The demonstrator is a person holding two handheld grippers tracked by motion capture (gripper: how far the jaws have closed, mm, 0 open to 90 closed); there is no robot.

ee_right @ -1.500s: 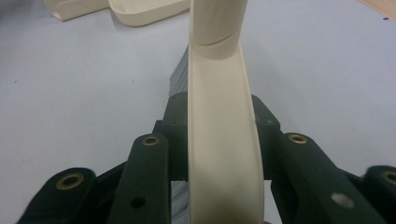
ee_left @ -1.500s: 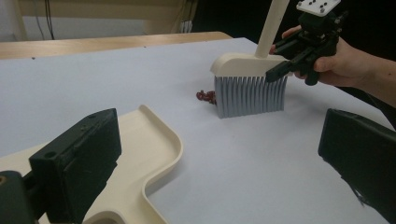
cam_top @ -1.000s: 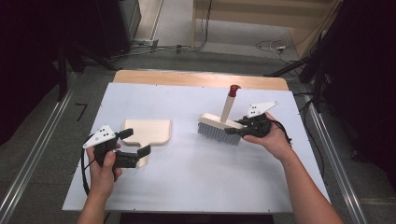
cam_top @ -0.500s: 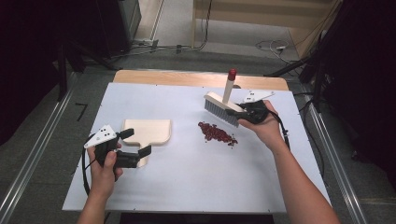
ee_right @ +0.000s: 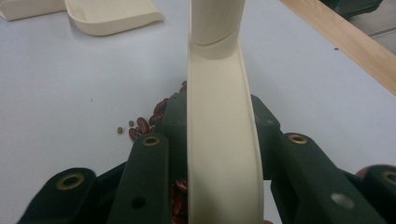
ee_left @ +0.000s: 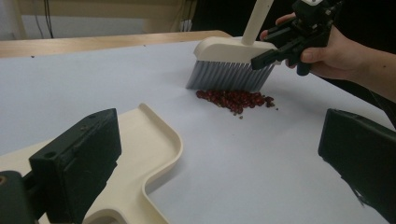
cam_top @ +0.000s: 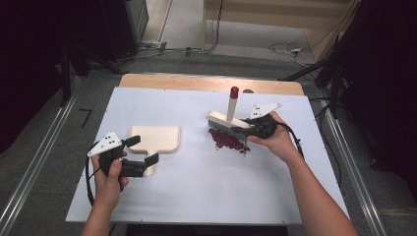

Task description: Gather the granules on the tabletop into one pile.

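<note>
A cream brush (cam_top: 223, 120) with grey bristles and a red-tipped handle stands with its bristles on the far edge of a pile of red beans (cam_top: 227, 141). My right gripper (cam_top: 241, 132) is shut on the brush head, which runs up between the jaws in the right gripper view as the brush (ee_right: 217, 140) over the beans (ee_right: 149, 123). A cream dustpan (cam_top: 155, 138) lies flat to the left. My left gripper (cam_top: 142, 150) stands open by the dustpan's handle. In the left gripper view one jaw sits over the dustpan (ee_left: 140, 154); the brush (ee_left: 231, 51) and beans (ee_left: 233, 99) lie beyond.
The white tabletop (cam_top: 196, 196) has a wooden strip along its far edge (cam_top: 211, 83). Metal rails run down both sides, with cables on the floor behind. Bare table lies between the dustpan and the beans.
The brush rose off the beans toward the far side, uncovering the pile, then came back down against its far edge. The left gripper has stayed put.
</note>
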